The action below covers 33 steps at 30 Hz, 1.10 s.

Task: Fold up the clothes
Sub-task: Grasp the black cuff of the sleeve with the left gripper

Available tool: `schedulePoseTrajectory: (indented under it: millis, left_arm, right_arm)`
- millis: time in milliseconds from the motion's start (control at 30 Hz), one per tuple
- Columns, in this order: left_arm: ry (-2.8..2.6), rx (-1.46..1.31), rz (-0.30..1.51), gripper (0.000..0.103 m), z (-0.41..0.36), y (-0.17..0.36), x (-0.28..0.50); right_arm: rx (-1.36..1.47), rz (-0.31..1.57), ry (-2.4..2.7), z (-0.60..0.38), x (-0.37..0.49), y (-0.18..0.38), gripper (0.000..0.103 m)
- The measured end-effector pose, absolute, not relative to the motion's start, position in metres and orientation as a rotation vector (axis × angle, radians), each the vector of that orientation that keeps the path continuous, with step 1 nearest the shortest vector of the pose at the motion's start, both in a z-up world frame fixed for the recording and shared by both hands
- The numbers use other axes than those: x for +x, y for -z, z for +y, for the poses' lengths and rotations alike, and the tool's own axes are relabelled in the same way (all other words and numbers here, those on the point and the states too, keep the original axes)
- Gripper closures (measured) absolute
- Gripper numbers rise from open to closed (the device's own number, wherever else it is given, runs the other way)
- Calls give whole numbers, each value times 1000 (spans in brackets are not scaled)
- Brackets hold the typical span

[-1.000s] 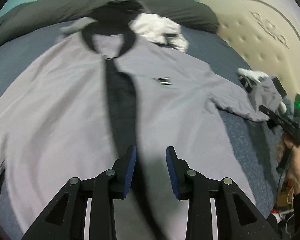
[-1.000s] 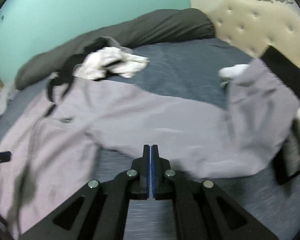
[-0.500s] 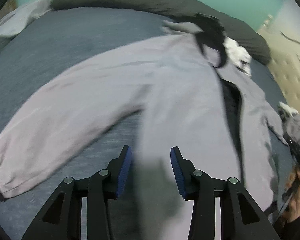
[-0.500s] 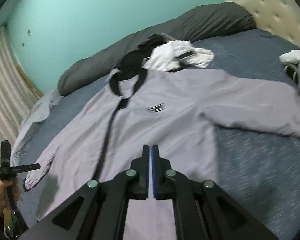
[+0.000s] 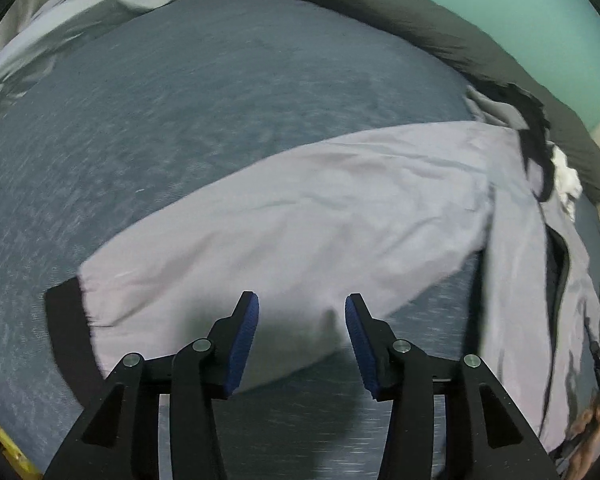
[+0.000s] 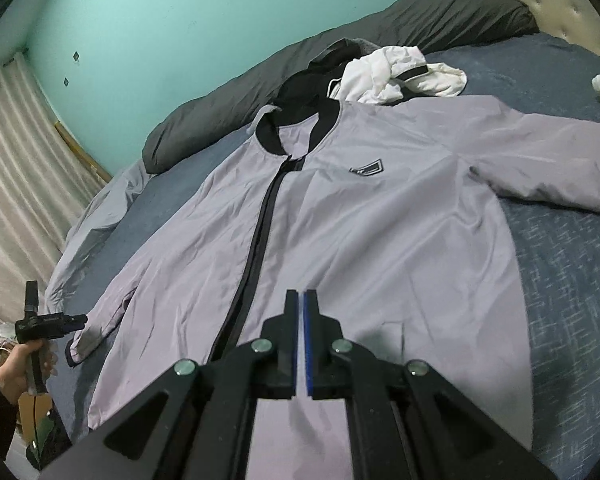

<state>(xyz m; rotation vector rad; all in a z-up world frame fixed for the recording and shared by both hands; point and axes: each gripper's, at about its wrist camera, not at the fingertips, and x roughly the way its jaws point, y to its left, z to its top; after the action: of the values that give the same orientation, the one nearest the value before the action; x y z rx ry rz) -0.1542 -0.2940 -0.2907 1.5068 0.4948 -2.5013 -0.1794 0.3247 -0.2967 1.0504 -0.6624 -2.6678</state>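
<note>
Grey zip jacket [image 6: 380, 240] spread flat, front up, on the bed [image 5: 220, 120]; fold not started.
Left gripper [image 5: 302, 320] over the left sleeve [image 5: 300, 216], jaws have just been opening, nothing between them. Right gripper [image 6: 301, 320] over the hem, jaws clenched, empty. Fabric looks thin, light, slick: likely to slide and billow. I'd pinch the sleeve at the black cuff [image 5: 66, 320], firmer than the shell, and drag it across the chest.

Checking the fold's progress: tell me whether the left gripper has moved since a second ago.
Yes. The left gripper has swung off the jacket's black zipper, out to the sleeve near its black cuff. Its jaws have just been opening, nothing gripped.
</note>
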Motion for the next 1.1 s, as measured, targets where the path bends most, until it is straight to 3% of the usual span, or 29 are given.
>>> schedulePoseTrajectory:
  millis: [500, 567, 667, 933, 1100]
  left_arm:
    - [2409, 1444, 449, 49, -347, 298, -125]
    - [2401, 1425, 437, 49, -352, 296, -122]
    - [2388, 1409, 420, 49, -360, 294, -118]
    - [2351, 1389, 441, 48, -383, 293, -108]
    - [2311, 1361, 479, 41, -400, 296, -99]
  right_arm:
    - [1075, -628, 2671, 310, -181, 299, 101]
    - [1084, -621, 2671, 309, -181, 300, 95]
    - [1091, -605, 2679, 307, -180, 300, 73]
    - [1102, -596, 2679, 304, -180, 301, 70]
    - [1107, -591, 2676, 302, -180, 302, 69]
